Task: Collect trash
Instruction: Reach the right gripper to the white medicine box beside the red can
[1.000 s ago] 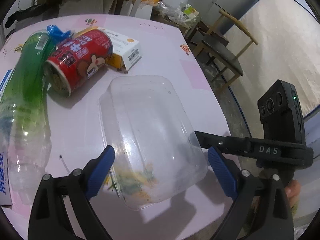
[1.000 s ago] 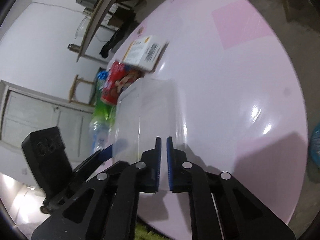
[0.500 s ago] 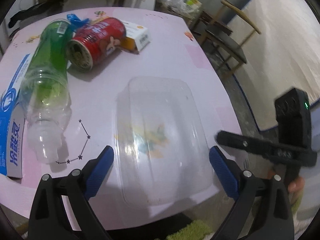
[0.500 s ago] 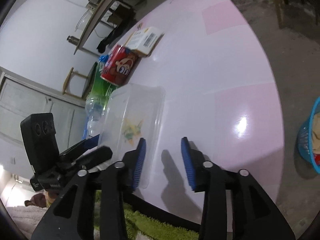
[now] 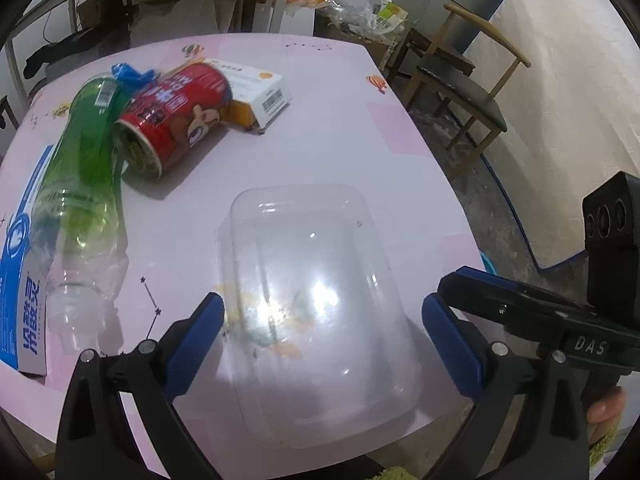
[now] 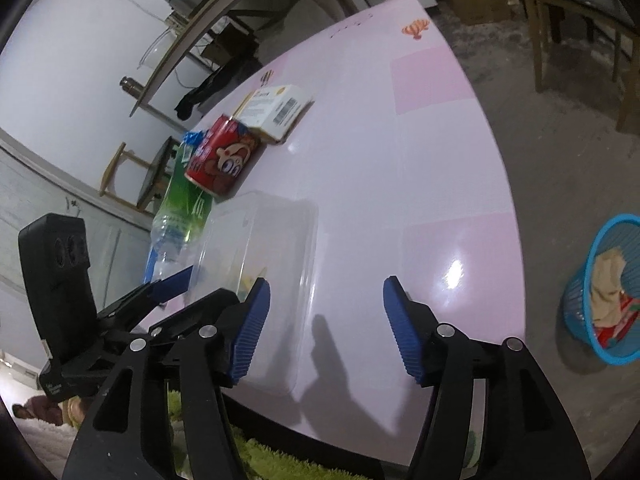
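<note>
The clear plastic container (image 5: 316, 304) lay on the pink surface (image 5: 340, 140) at its near edge, between the open jaws of the left gripper (image 5: 322, 340), positioned for grasping, while the right gripper (image 6: 326, 328) was open and empty.

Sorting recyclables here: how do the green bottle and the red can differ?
The green bottle is see-through plastic, long and narrow-necked; the red can is opaque, short and wide, with a cartoon face. The bottle's mouth points toward the near table edge; the can shows its round end. Both lie on their sides, touching.
</note>
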A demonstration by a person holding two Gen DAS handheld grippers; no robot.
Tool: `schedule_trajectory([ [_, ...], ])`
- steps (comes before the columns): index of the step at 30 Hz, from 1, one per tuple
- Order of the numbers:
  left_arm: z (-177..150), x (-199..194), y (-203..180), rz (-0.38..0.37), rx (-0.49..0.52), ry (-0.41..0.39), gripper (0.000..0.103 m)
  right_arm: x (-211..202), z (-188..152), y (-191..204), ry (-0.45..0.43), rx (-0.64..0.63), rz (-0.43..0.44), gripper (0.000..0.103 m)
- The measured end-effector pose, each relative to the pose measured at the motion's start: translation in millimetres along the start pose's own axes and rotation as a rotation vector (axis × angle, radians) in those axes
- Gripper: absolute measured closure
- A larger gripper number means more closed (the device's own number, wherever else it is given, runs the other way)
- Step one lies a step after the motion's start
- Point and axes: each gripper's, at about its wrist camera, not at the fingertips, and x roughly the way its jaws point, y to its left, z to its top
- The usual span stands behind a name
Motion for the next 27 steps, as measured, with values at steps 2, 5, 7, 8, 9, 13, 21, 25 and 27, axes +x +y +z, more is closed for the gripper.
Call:
schedule_trajectory([
  [2, 1.6, 4.3, -2.5, 0.008, 0.008, 0.006, 0.006, -3.3, 2.3, -4.0, -0.017, 0.014, -0.018, 0.045],
  [5, 0.3, 14.9, -3.8, 0.034, 0.020, 0.029, 0.006, -11.5, 4.3, -9.8, -0.049, 0.040, -0.005, 0.039],
  [7, -1.5, 21.0, -0.8, 0.033, 0.012, 0.043, 0.006, -18.6, 6.4, -13.0, -0.075, 0.048, -0.022, 0.039],
  [8, -2.1, 21.4, 0.7, 0.024, 0.007, 0.041, 0.006, -21.2, 7.7, -14.2, -0.086, 0.055, -0.025, 0.039],
  [9, -2.5, 20.6, 1.9, 0.021, 0.011, 0.030, 0.006, -24.2, 9.8, -15.8, -0.094, 0.058, -0.024, 0.039],
  [13, -3.9, 18.8, 7.2, 0.003, 0.015, 0.017, 0.006, -29.6, 23.7, -8.5, -0.105, 0.019, -0.032, 0.037],
  [21, -15.6, 9.3, 18.4, -0.001, 0.017, -0.011, 0.007, 12.4, 80.8, 62.9, -0.064, -0.436, -0.121, 0.012],
  [25, -22.0, 4.9, 23.5, -0.010, 0.022, -0.019, 0.007, 64.2, 102.5, 100.9, -0.021, -0.764, -0.215, 0.008],
  [27, -24.3, 2.7, 26.1, -0.025, 0.026, -0.022, 0.007, 91.9, 108.3, 111.7, -0.003, -0.892, -0.265, 0.008],
])
